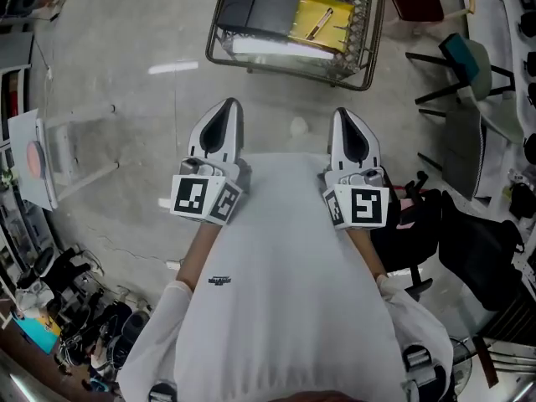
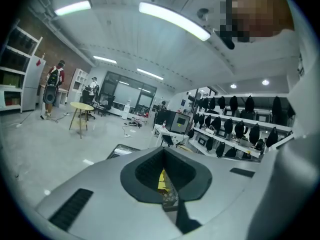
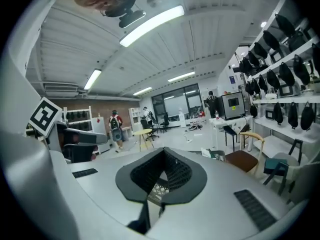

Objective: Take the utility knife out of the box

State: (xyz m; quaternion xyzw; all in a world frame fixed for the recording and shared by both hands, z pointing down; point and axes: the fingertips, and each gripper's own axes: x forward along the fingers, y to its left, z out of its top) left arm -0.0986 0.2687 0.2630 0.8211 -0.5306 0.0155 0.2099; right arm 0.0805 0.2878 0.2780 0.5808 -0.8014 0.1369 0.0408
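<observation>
**Both grippers shut and empty, box waiting ahead**

The person is standing on the open floor, holding the left gripper [image 1: 226, 105] and the right gripper [image 1: 346, 115] out before the body. Each has its tips pressed together on nothing.

Ahead, the wire box [image 1: 289, 67] is sitting on the floor. A black case [image 1: 260, 5] is filling its left half and a yellow pack [image 1: 325, 17] its right. The utility knife is probably the slim thing lying on that pack, though it is too small to tell.

To reach well, I reckon one gripper should be opening before dropping past the near rim, then closing across the knife's width, clear of the wire wall.

Only the head view is showing the whole box. The left gripper view is catching a sliver of yellow and mesh behind its tips, plus a round table [image 2: 81, 105] far off. The right gripper view is catching mesh alone.
</observation>
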